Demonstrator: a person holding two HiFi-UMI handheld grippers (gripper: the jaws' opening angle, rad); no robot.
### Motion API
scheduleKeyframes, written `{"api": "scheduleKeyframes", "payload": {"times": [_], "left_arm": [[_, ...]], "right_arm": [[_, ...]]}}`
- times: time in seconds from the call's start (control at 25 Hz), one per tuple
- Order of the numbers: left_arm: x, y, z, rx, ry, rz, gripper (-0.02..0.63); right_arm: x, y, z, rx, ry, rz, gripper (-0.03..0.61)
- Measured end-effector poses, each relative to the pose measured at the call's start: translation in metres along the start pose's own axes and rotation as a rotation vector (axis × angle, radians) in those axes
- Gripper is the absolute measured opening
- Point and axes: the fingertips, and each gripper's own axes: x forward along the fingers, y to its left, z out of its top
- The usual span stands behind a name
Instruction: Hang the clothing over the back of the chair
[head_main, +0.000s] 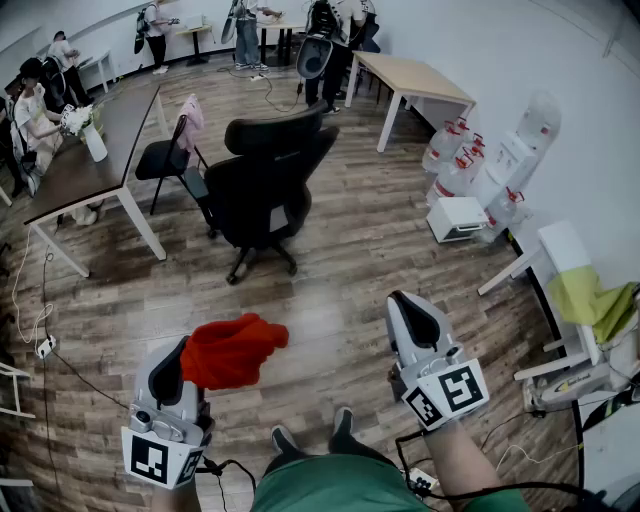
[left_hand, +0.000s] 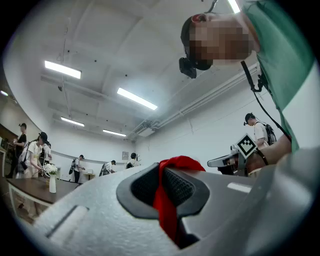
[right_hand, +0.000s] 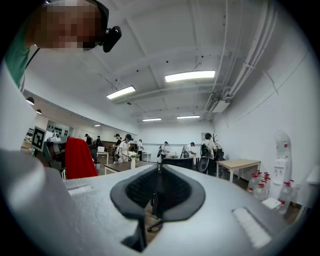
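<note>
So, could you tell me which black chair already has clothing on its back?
The slim chair beside the dark table: pink clothing hangs on its backrest; the big office chair has a bare back.

I log: one left gripper (head_main: 178, 362); one right gripper (head_main: 405, 303); one red garment (head_main: 235, 350); one black office chair (head_main: 265, 185); one black side chair (head_main: 160, 160); one water dispenser (head_main: 515, 150).

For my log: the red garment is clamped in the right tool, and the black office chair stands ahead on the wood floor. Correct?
No. The red garment is clamped in the left tool, not the right tool, whose jaws are shut on nothing; the left gripper view shows it. The black office chair does stand ahead.
</note>
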Motion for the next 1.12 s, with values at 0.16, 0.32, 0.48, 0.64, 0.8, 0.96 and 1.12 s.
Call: {"api": "scheduleKeyframes", "payload": {"times": [0.16, 0.32, 0.48, 0.64, 0.8, 0.96, 1.12], "left_arm": [[0.001, -0.003, 0.015, -0.04, -0.015, 0.046, 0.023], [0.011, -0.02, 0.021, -0.039, -0.006, 0.067, 0.023], [0.024, -0.044, 0.034, 0.005, 0.0, 0.071, 0.023], [0.039, -0.06, 0.048, 0.029, -0.019, 0.109, 0.023], [0.06, -0.085, 0.059, 0.038, -0.036, 0.142, 0.023], [0.078, -0.114, 0.06, 0.049, -0.042, 0.171, 0.023], [0.095, -0.129, 0.059, 0.057, -0.029, 0.185, 0.023]], "right_arm": [[-0.016, -0.01, 0.005, 0.008, -0.007, 0.005, 0.026], [-0.036, -0.033, 0.001, 0.031, 0.001, -0.001, 0.026], [-0.051, -0.063, 0.001, 0.076, -0.025, -0.005, 0.017], [-0.057, -0.086, 0.009, 0.051, -0.058, 0.021, 0.015], [-0.062, -0.122, 0.012, 0.075, -0.076, 0.04, 0.015], [-0.067, -0.156, 0.005, 0.081, -0.082, 0.073, 0.015], [-0.061, -0.175, -0.003, 0.105, -0.068, 0.1, 0.015]]}}
